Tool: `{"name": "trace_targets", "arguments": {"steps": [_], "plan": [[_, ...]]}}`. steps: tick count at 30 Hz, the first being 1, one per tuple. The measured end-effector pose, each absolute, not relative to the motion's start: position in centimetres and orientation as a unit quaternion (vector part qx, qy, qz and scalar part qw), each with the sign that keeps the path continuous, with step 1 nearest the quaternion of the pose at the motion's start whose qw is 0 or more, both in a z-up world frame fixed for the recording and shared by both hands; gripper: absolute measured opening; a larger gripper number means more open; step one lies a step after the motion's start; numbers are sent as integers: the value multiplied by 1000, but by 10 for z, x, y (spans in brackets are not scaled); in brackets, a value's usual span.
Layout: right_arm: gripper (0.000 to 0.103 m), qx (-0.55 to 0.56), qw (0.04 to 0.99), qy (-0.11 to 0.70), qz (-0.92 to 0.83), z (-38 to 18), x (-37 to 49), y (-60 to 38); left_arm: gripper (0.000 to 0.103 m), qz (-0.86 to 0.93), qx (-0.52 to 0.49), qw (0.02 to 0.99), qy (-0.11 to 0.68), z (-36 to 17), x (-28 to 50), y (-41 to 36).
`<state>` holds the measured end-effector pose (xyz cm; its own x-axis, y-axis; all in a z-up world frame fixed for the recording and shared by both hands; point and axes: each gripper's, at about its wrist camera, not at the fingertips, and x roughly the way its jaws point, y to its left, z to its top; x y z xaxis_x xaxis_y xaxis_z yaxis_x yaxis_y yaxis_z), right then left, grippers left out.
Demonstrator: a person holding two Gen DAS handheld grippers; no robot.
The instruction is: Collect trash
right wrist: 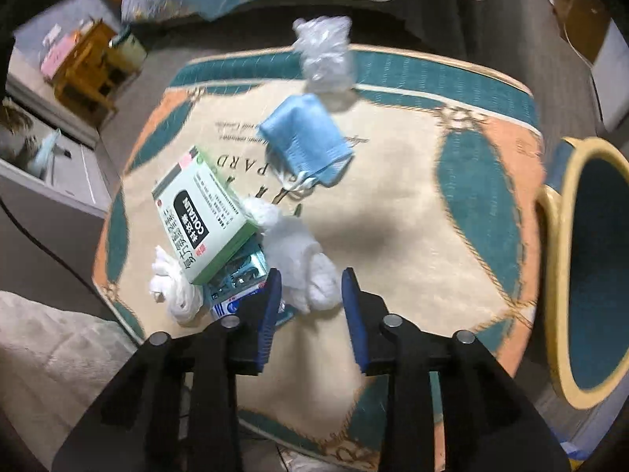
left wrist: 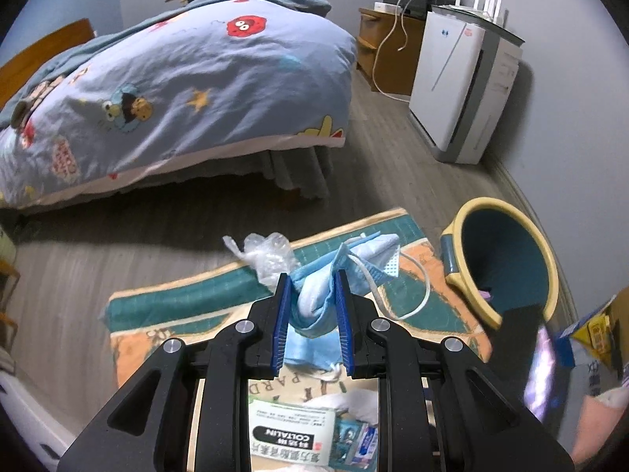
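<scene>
My left gripper [left wrist: 312, 277] is shut on a crumpled blue face mask [left wrist: 314, 306]. A white mask [left wrist: 377, 251] with loose ear loops hangs from the same bundle, above the patterned rug [left wrist: 177, 299]. The teal bin with a yellow rim [left wrist: 491, 202] lies tilted at the rug's right edge, its mouth facing me. My right gripper [right wrist: 310, 279] is open and points down at a white tissue wad [right wrist: 302, 251], which lies between its fingertips without the pads pressing it. On the rug [right wrist: 412, 204] also lie a green medicine box [right wrist: 200, 212], a second blue mask [right wrist: 306, 141] and crumpled clear plastic [right wrist: 326, 51].
A second tissue wad [right wrist: 173, 287] and a blue packet [right wrist: 236, 279] lie by the box. The bin [right wrist: 601, 275] is right of the rug. A bed [left wrist: 177, 90] stands beyond it, a white air purifier [left wrist: 460, 86] along the right wall, and a wooden stool [right wrist: 86, 67] far left.
</scene>
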<state>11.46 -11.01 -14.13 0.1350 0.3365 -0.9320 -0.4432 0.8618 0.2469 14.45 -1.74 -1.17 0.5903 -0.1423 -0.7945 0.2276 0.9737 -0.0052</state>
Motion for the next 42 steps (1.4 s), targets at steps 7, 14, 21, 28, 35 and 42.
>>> {"name": "trace_targets", "arguments": {"steps": [7,14,21,28,35,42], "plan": [[14,-85,744,610,259,-158,111,-89,23,-104,42,892,437,-10,141,-9],[10,-61,768,586,252,-118,110,-106,23,-110,43,894,432,-4,138,-11],[10,11,817,538,206,-65,115,-172,23,-127,53,893,428,-3,140,-34],[10,78,840,516,148,-50,125,-246,23,-144,76,887,432,-12,143,-73],[10,109,852,507,74,-55,137,-310,23,-169,87,877,442,-27,147,-112],[10,188,836,515,24,-80,143,-358,23,-212,112,862,447,-48,142,-162]]}}
